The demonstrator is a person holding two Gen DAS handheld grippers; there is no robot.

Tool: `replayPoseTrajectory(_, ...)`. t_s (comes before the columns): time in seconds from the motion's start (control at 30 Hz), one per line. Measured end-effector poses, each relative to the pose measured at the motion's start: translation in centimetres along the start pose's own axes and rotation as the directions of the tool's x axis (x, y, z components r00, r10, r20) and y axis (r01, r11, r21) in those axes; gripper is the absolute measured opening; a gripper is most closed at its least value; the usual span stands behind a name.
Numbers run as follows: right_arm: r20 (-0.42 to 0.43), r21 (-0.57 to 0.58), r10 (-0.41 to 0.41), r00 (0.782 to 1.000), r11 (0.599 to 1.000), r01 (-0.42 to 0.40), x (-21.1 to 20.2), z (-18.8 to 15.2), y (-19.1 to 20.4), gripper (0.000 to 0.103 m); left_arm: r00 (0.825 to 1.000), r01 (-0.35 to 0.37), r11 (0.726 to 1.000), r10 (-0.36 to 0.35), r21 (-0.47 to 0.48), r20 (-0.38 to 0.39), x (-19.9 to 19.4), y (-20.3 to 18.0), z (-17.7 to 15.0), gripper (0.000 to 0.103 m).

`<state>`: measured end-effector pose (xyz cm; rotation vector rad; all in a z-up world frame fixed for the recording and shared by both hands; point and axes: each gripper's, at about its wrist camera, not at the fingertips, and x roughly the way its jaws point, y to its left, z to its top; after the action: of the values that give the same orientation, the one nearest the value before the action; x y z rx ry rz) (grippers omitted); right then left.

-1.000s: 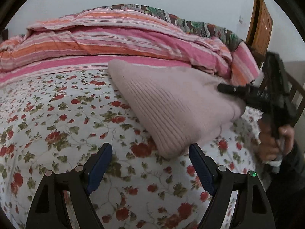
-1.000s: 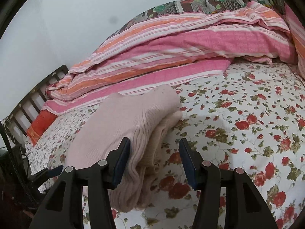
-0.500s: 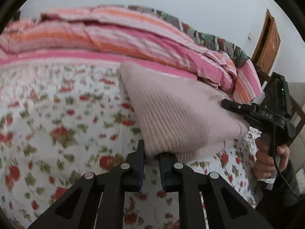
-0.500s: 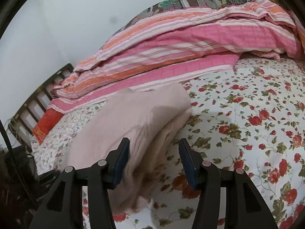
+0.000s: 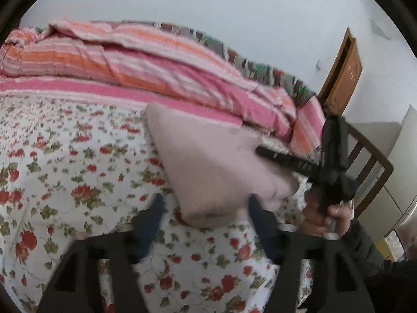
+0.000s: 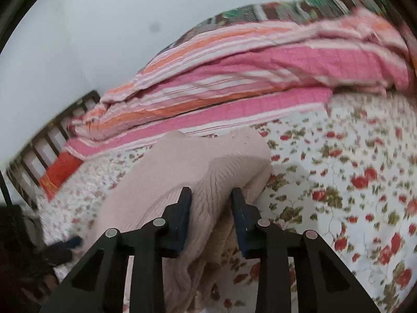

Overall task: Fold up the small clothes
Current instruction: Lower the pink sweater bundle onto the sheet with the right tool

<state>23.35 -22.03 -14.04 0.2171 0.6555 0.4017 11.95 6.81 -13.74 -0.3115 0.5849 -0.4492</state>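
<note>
Pretty soft, even daylight-ish lighting, no glare anywhere. Both fisheye views bend hard at the edges with black corners. Motion blur smears the white red-rose floral bedsheet and the left view's foreground; a faint shadow sits on the folded pale pink knit sweater.

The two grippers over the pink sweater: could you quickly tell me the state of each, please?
Left gripper: open, jaws just reopened, holding nothing.
Right gripper: jaws just closed onto the folded pink knit sweater, gripping its edge.
</note>
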Motion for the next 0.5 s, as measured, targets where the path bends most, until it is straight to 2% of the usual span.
replayPoseTrajectory(0.07,0.011,-0.053,0.018,1.000,0.998,-0.017,-0.4,-0.1,0.7,0.015,1.000,-0.019,1.000,0.019,0.009,0.012,0.0,-0.3,0.2,0.070)
replayPoseTrajectory(0.17,0.052,-0.043,0.095,0.994,0.995,-0.093,-2.0,0.0,0.1,0.014,0.999,-0.034,0.999,0.035,-0.008,0.008,0.8,-0.2,0.5,0.070)
replayPoseTrajectory(0.23,0.032,-0.035,0.062,0.998,0.998,-0.061,-1.8,-0.1,-0.3,0.013,0.999,-0.044,0.999,0.044,-0.023,0.008,1.5,-0.1,0.9,0.070)
replayPoseTrajectory(0.3,-0.048,-0.035,-0.034,0.998,0.999,0.032,0.0,-0.7,-0.9,0.013,0.999,-0.044,0.998,0.045,-0.046,0.007,2.2,0.0,1.4,0.070)
replayPoseTrajectory(0.37,-0.055,-0.013,-0.039,0.998,0.999,0.038,0.3,-0.9,-1.3,0.014,0.999,-0.041,0.996,0.042,-0.077,0.013,2.9,0.0,2.0,0.070)
replayPoseTrajectory(0.43,-0.057,-0.041,-0.039,0.998,0.998,0.037,-0.2,-0.5,-0.8,0.021,0.997,-0.069,0.994,0.071,-0.086,0.020,3.7,-0.3,2.7,0.070)
replayPoseTrajectory(0.5,-0.022,-0.060,-0.036,0.999,0.998,0.035,-1.3,-0.4,-0.5,0.028,0.994,-0.106,0.991,0.109,-0.077,0.026,4.5,-0.7,3.4,0.070)
